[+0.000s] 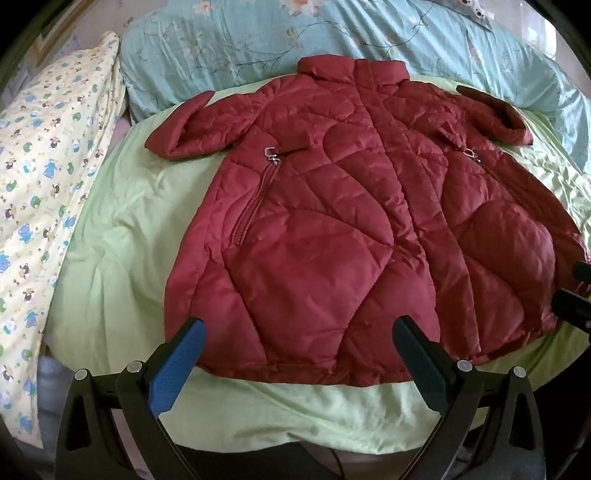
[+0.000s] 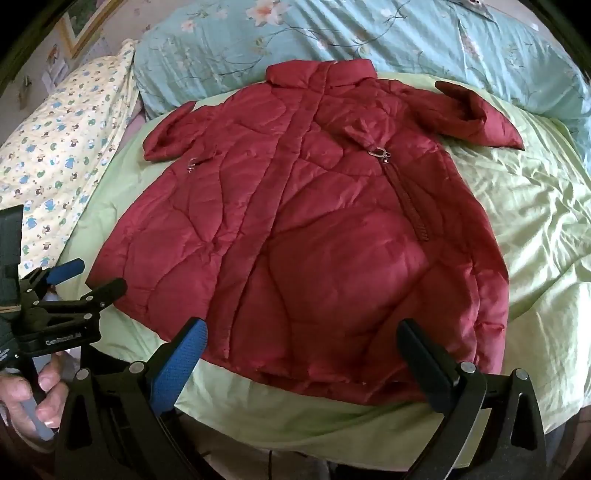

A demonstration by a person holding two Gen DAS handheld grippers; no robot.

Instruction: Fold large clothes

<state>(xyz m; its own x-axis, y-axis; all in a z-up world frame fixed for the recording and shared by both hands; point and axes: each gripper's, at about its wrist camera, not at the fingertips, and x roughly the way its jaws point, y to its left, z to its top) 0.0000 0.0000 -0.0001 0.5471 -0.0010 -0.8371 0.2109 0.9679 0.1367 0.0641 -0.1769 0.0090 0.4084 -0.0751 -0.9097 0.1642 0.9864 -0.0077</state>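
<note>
A dark red quilted coat (image 1: 332, 221) lies spread flat, front up, on a light green bedspread (image 1: 122, 236), collar toward the far side, both sleeves bent back near the shoulders. It also shows in the right wrist view (image 2: 314, 229). My left gripper (image 1: 299, 332) is open and empty, held just above the coat's near hem, left of its middle. My right gripper (image 2: 301, 332) is open and empty above the hem's right part. The left gripper also shows in the right wrist view (image 2: 88, 277), at the coat's lower left corner, with a hand on its handle.
A teal floral quilt (image 1: 332, 33) lies bunched along the far side. A yellow patterned blanket (image 1: 48, 177) runs down the left. The green bedspread (image 2: 535, 206) is wrinkled to the right of the coat. The bed's near edge sits just below the hem.
</note>
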